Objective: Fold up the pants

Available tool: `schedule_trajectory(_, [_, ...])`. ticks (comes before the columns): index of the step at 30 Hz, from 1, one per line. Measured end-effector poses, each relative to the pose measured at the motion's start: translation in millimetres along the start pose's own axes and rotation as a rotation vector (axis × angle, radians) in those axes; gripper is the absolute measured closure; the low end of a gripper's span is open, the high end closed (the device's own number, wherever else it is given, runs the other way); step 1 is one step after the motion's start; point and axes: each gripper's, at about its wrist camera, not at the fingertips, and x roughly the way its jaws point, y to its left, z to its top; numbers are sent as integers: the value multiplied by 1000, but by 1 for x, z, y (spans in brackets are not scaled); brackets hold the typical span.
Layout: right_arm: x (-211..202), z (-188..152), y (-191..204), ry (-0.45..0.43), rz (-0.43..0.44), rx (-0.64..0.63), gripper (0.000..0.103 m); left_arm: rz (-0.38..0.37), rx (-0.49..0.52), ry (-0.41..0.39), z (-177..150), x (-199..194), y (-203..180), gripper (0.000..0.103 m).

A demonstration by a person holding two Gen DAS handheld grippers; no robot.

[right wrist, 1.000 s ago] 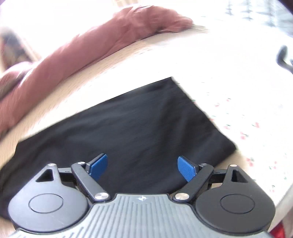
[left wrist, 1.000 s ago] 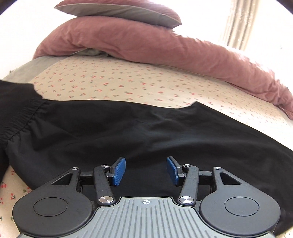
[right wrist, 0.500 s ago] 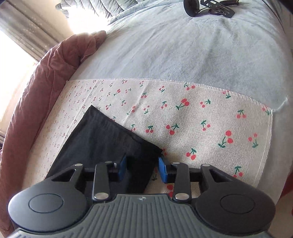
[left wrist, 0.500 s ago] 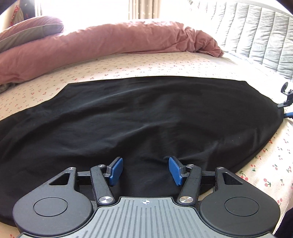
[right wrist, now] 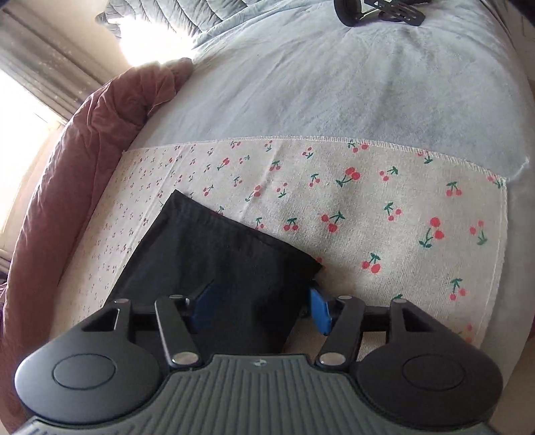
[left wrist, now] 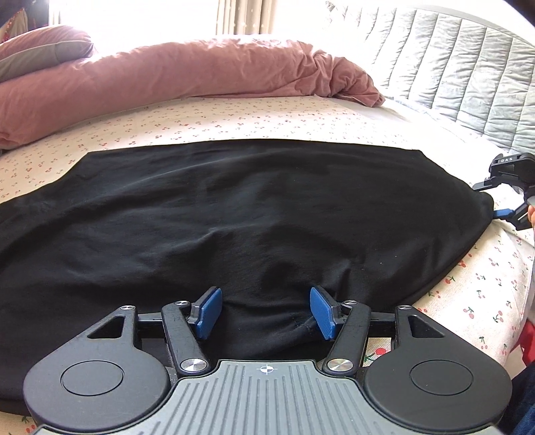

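Observation:
Black pants (left wrist: 234, 214) lie flat across a cherry-print sheet (left wrist: 234, 117) on the bed. My left gripper (left wrist: 265, 313) is open, low over the near edge of the pants, with bunched black cloth between its blue pads. My right gripper (right wrist: 259, 309) is open around the hem end of the pants leg (right wrist: 214, 254); the cloth lies between its pads, the left pad partly behind fabric. The right gripper also shows in the left wrist view (left wrist: 511, 197) at the far right tip of the pants.
A rolled pink duvet (left wrist: 200, 73) and a pillow (left wrist: 40, 53) lie along the far side. A grey quilted blanket (left wrist: 468, 83) covers the right end of the bed, seen also in the right wrist view (right wrist: 334, 83). A black object (right wrist: 378, 8) rests on it.
My right gripper has opened a little wider around the hem. The left gripper has moved slightly closer to the pants' near edge, still open.

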Motion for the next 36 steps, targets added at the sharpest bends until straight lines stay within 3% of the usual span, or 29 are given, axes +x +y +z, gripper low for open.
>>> schedule_trajectory(1, [0,0,2,-5,-4,-7,49,0,2,-1,0,0,-1,44])
schedule_trajectory(2, [1,1,1,-10,0,4,79,0,2,-1,0,0,-1,43])
schedule_trajectory(3, [5,2,-2,14,34,38,97,-4,3,0,0,0,0,43])
schedule_trajectory(5, [8,1,-3,15,63,75,97,-24,-14,5,2,-1,5,42])
schedule_trajectory(8, [0,1,15,-61,67,-3,98,-42,-75,14,4,-3,20,42])
schedule_trajectory(14, [-12,8,32,-169,36,-93,98,15,-162,4,3,-12,60,42])
schedule_trajectory(20, [-15,26,35,-287,-100,-167,98,-4,-326,12,0,-25,107,42])
schedule_trajectory(24, [-14,41,21,-357,-206,-141,98,-11,-370,27,-4,-30,123,42])
schedule_trajectory(28, [-10,38,26,-382,-247,-186,98,-20,-387,21,-8,-32,130,41])
schedule_trajectory(32, [-28,17,71,-472,-191,-358,98,-20,-406,23,-4,-35,137,39])
schedule_trajectory(36, [-51,-15,120,-526,-65,-518,98,66,-431,-28,-2,-47,161,37])
